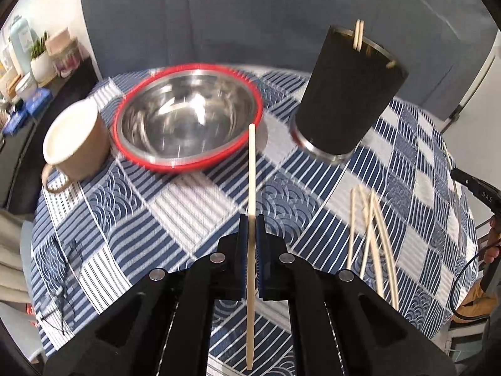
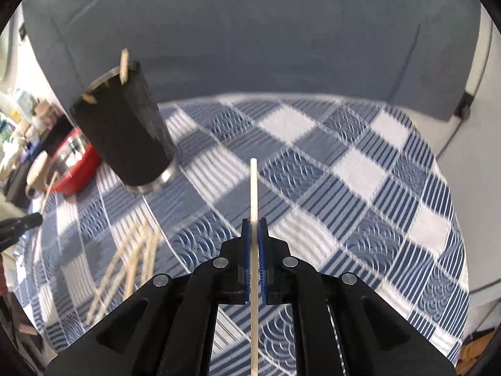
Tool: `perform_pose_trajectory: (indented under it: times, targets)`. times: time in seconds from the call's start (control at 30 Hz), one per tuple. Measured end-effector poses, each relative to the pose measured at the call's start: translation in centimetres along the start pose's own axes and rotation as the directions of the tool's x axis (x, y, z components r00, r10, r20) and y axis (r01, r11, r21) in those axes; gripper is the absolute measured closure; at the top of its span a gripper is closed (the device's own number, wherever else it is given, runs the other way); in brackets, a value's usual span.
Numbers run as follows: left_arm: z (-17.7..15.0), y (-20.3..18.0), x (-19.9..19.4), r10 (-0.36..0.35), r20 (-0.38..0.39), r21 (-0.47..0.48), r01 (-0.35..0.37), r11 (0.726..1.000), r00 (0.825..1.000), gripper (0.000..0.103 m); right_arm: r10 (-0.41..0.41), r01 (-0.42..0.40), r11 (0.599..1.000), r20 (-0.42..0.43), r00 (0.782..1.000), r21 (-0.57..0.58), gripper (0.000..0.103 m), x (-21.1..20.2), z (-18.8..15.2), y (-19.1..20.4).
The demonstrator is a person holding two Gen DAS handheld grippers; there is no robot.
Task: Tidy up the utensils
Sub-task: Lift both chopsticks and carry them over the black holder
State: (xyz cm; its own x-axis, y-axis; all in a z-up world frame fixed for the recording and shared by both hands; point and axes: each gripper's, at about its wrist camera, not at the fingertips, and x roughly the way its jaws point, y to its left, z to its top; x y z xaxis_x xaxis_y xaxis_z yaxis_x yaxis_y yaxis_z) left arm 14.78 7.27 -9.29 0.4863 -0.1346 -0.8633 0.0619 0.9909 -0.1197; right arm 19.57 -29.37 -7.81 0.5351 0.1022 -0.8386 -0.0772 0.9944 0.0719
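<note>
My left gripper (image 1: 251,219) is shut on a pale wooden chopstick (image 1: 251,169) that points away over the tablecloth. A second chopstick (image 2: 253,188) is pinched the same way in my right gripper (image 2: 254,222), which is shut. The black cylindrical holder (image 1: 347,94) stands ahead and to the right in the left wrist view, with chopstick ends poking from its rim. In the right wrist view the holder (image 2: 125,131) is far left. Several loose chopsticks (image 1: 372,238) lie on the cloth right of my left gripper, and the loose chopsticks (image 2: 131,263) show blurred at the lower left of the right wrist view.
A steel bowl (image 1: 188,116) nests in a red basin (image 1: 200,166), with a beige mug (image 1: 78,144) to its left. The table wears a blue and white checked cloth (image 2: 360,169). A grey sofa (image 2: 266,47) runs behind. Shelf clutter (image 1: 28,62) sits at far left.
</note>
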Motion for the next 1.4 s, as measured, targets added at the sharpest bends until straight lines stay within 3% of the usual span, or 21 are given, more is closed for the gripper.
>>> perform_pose_trajectory:
  times: [0.33,0.53,0.67,0.83,1.03,1.2,1.4]
  targets:
    - [5.6,-1.8,-3.5,-0.031,0.109,0.042,0.027,0.999,0.994,0.098,0.121,-0.127,0.991,0.118,0.986,0.039,0.098,-3.0,5.8,1.0]
    - [9.5,-2.9,-5.7,-0.103,0.189,0.037,0.097,0.995,0.977,0.098,0.190,-0.202,0.978,0.190,0.963,0.046,0.098,-4.4,9.2,1.8]
    - [12.1,-4.3,-6.6,-0.112,0.235,0.058,0.101,0.993,0.966,0.098,0.198,-0.203,0.979,0.232,0.952,-0.003,0.098,-5.1,11.3,3.2]
    - [15.0,-5.5,-6.5,-0.115,0.276,0.050,0.106,0.993,0.954,0.098,0.203,-0.190,0.979,0.282,0.938,-0.073,0.098,-5.3,13.7,5.0]
    - [17.5,-6.5,-5.4,-0.133,0.304,0.032,0.129,0.991,0.943,0.098,0.261,-0.245,0.965,0.308,0.915,-0.092,0.098,-4.2,16.4,6.6]
    - [19.0,-6.8,-4.3,-0.144,0.323,0.018,0.146,0.989,0.935,0.098,0.286,-0.264,0.958,0.289,0.914,-0.115,0.098,-2.7,18.0,8.0]
    - [20.4,-7.5,-2.9,-0.168,0.365,0.012,0.175,0.984,0.916,0.098,0.332,-0.302,0.943,0.329,0.884,-0.140,0.098,-1.7,19.6,9.6]
